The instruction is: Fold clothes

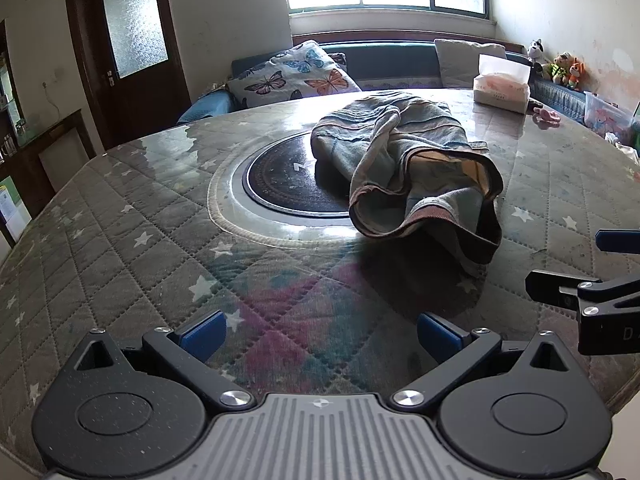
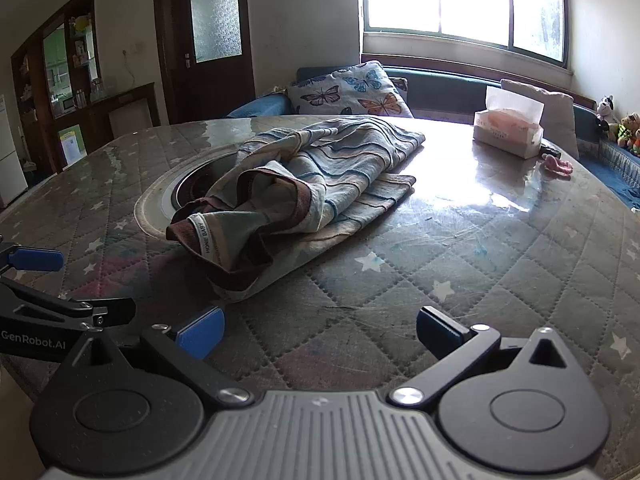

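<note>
A crumpled striped garment (image 1: 404,168) in grey-blue with a dark waistband lies on the round table, partly over the black centre disc (image 1: 288,184). In the right wrist view the same garment (image 2: 312,184) shows a white label at its near edge. My left gripper (image 1: 318,334) hovers open above the table's near side, nothing between its blue pads. My right gripper (image 2: 318,330) is open too, just short of the garment's near edge. Each gripper shows at the edge of the other's view: the right gripper (image 1: 580,268) and the left gripper (image 2: 60,284).
The table (image 1: 120,240) has a quilted star-patterned cover under glass. A tissue box (image 2: 508,132) stands at the far right, with a small pink item (image 2: 558,166) near it. Behind are a bench with a butterfly cushion (image 1: 296,72), soft toys (image 1: 560,66), a door and a window.
</note>
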`<state>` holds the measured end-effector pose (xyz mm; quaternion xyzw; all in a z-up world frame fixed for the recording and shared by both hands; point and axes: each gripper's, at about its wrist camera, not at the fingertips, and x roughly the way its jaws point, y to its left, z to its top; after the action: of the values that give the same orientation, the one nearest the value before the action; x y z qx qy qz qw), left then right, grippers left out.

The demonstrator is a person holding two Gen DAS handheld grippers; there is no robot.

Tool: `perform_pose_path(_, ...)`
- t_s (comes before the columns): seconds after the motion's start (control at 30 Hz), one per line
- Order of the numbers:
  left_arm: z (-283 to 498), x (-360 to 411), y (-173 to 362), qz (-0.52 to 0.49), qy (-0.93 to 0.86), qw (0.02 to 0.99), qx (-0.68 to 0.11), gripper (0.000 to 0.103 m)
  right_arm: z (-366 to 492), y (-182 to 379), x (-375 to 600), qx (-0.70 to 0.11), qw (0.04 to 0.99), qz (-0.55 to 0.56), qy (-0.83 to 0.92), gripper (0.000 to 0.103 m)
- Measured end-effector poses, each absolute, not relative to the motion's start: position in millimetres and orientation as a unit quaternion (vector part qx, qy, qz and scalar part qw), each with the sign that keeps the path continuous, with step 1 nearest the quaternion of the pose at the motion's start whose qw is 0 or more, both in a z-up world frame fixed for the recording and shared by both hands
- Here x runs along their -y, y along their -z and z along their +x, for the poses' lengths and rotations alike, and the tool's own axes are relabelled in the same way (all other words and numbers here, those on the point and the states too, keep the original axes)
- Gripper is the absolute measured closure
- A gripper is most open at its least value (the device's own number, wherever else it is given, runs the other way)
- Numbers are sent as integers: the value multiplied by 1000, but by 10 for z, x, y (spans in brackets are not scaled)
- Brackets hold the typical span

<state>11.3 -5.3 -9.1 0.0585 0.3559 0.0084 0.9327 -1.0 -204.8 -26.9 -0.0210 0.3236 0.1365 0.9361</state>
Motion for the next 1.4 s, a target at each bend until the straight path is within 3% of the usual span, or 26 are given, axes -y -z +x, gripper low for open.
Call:
perform_pose_path(0.63, 609, -156, -192, 52, -28, 942, -330, 0, 316, 211, 2142, -334, 932, -12, -140, 0)
perform_pose_path(1.03, 1363, 67, -381, 84, 16, 948, -306, 4, 1087, 76, 2492, -345, 932, 37, -107, 1)
perform_pose_path(1.27, 1884, 315, -367, 109, 54, 945, -303, 19, 1596, 123, 2636, -365, 924, 61, -94, 19)
perform_pose_path(1.4, 2158, 412, -265, 117, 78, 936, -322, 30, 1820, 189, 2624, -374, 921, 56, -96, 38)
